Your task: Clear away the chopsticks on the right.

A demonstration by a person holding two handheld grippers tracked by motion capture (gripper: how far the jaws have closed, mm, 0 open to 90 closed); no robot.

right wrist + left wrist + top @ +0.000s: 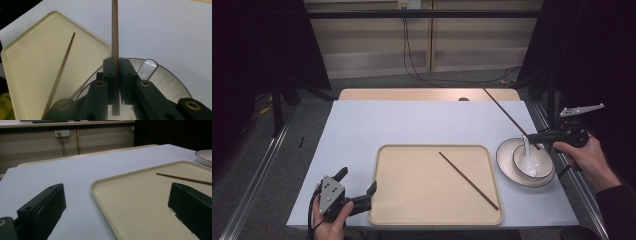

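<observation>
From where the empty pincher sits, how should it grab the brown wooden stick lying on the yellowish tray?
Grip the thin brown wooden chopstick near its middle, coming straight down from above. It lies flat and diagonal on the cream rectangular tray, so the open left gripper should probably turn until its jaws sit across the stick, one on each side. The shallow rim makes a sideways approach awkward.

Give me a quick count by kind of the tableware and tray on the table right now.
Chopsticks: 2, one on the tray, one held in the right gripper
Trays: 1
Plates: 1
Bowls: 1
Spoons: 1
Total: 6
</observation>
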